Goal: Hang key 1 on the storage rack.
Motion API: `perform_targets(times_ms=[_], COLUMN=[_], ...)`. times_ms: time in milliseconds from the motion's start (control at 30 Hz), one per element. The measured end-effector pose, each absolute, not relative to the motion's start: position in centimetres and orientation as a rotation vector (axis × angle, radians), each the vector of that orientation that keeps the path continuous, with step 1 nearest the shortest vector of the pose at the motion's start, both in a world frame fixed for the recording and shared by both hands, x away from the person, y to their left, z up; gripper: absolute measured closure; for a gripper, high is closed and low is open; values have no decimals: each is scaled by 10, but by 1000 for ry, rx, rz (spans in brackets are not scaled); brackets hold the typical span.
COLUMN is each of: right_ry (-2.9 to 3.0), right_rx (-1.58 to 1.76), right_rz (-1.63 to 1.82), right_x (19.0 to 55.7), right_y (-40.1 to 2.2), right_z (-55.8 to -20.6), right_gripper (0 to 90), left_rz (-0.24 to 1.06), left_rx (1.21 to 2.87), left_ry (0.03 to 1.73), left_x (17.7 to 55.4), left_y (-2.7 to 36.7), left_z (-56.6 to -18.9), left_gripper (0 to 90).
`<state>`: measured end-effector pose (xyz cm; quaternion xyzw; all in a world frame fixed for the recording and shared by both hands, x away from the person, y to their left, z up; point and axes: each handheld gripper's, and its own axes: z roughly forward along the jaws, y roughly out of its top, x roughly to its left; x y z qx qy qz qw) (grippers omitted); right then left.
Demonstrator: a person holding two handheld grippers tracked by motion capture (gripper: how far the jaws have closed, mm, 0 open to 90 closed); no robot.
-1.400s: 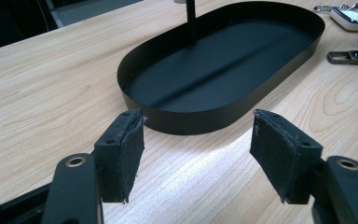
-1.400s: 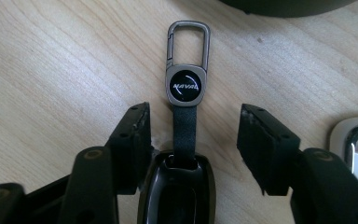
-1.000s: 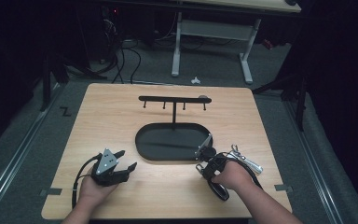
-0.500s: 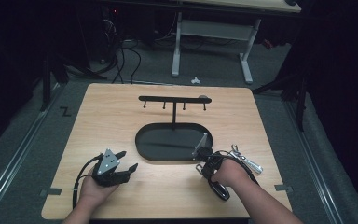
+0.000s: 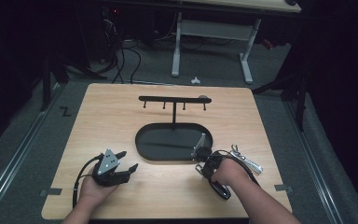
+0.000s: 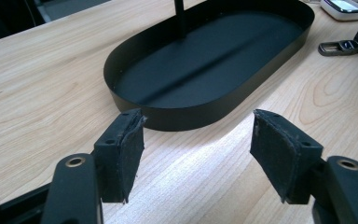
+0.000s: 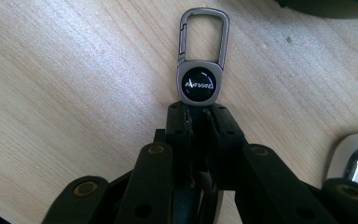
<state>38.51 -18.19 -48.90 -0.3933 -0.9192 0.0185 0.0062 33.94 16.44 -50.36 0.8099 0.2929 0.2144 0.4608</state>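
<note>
Keychain [image 7: 200, 79] lies flat on the table [image 5: 121, 116] just beside the black tray [image 5: 168, 144], its strap apparently clamped in the just-closed right gripper [image 7: 196, 116]; the lift toward the hook rack [image 5: 175, 99] likely comes next, while the left gripper [image 6: 198, 140] gapes empty.

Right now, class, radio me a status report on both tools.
Left tool open, empty. Right tool just closed on keychain, flat on table. Hook stand ahead, path clear.

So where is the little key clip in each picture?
High view: the key clip is tiny and hard to make out, just past the right gripper, near the black tray.
Left gripper view: far right, beside the tray.
Right gripper view: centre, pinched by the jaws.
Shared landmark: the tray.
</note>
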Motion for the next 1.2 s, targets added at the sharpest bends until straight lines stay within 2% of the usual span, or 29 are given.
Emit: perform_targets(times_ms=[600,1200], right_ry=[-2843,-2864], right_rx=[-1281,-1345], right_rz=[-5,-195], right_x=[383,373], right_y=[-185,-203], right_z=[-485,-447], right_gripper=[806,806], left_rz=[520,486], left_rx=[2002,1967], left_ry=[703,701], left_x=[343,345], left_y=[162,161], left_z=[-506,-505], left_gripper=[358,357])
